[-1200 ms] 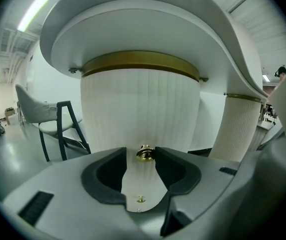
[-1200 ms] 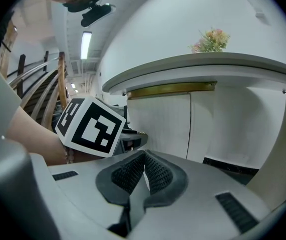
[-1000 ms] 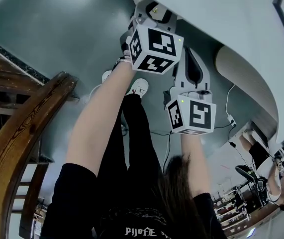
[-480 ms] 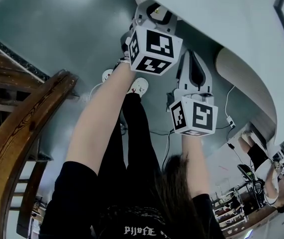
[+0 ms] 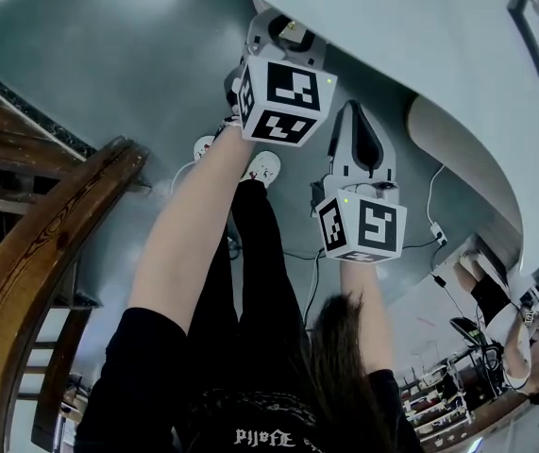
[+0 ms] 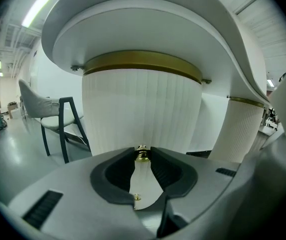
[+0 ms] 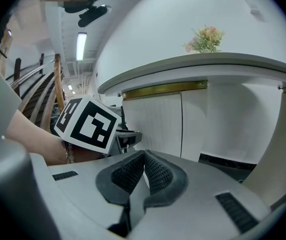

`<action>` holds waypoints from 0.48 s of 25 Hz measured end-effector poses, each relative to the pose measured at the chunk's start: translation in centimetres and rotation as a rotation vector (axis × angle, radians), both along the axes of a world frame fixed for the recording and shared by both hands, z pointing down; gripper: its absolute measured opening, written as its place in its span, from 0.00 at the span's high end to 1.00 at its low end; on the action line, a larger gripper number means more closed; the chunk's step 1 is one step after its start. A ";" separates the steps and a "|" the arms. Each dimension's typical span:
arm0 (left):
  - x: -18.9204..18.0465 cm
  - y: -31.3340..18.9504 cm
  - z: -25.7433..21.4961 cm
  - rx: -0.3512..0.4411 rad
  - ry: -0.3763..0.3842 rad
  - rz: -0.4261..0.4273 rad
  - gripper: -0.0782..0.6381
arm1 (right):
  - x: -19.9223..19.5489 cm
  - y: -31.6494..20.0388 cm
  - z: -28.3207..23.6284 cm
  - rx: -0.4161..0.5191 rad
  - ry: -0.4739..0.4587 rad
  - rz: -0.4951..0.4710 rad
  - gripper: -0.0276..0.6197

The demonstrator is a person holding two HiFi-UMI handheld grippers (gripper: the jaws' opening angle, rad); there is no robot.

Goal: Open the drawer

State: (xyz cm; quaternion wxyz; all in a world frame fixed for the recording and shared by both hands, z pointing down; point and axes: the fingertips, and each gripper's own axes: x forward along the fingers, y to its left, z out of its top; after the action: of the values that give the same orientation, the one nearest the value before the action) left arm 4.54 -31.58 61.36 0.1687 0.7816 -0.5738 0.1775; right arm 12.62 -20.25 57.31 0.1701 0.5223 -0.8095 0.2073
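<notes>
Left tool (image 6: 142,151) jaws have just been closed onto the little brass knob (image 6: 142,156) of the ribbed drawer (image 6: 137,109) under the worktop (image 6: 148,29); right tool (image 7: 144,158) is shut, empty. Grip done, pulling's left

Fingers (image 6: 116,173) (just closing) on brass knob (image 6: 142,155)

A glossy grey-green floor (image 5: 80,55) reflects soft ceiling light. A dark wooden stair rail (image 5: 52,243) curves along the left. A framed picture (image 5: 536,17) hangs on the white wall (image 5: 477,26). Across the room, a pale chair (image 6: 35,104) on dark legs stands under a long ceiling strip light (image 6: 36,7).
</notes>
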 end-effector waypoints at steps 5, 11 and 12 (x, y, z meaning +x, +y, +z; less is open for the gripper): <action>-0.4 1.8 0.0 0.019 -0.010 -0.001 0.73 | 0.4 -0.2 -0.1 0.004 -0.007 0.009 0.92; -1.2 4.2 0.0 0.030 -0.011 0.001 0.73 | 0.2 0.1 -0.1 0.006 -0.005 0.016 0.92; -1.3 4.4 0.0 0.028 -0.011 -0.003 0.73 | 0.0 0.3 -0.1 0.005 -0.006 0.015 0.92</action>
State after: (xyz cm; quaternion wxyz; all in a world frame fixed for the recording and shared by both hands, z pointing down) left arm 3.25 -27.22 61.38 0.1549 0.7820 -0.5782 0.1733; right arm 12.64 -19.99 57.21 0.1646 0.5283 -0.8065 0.2082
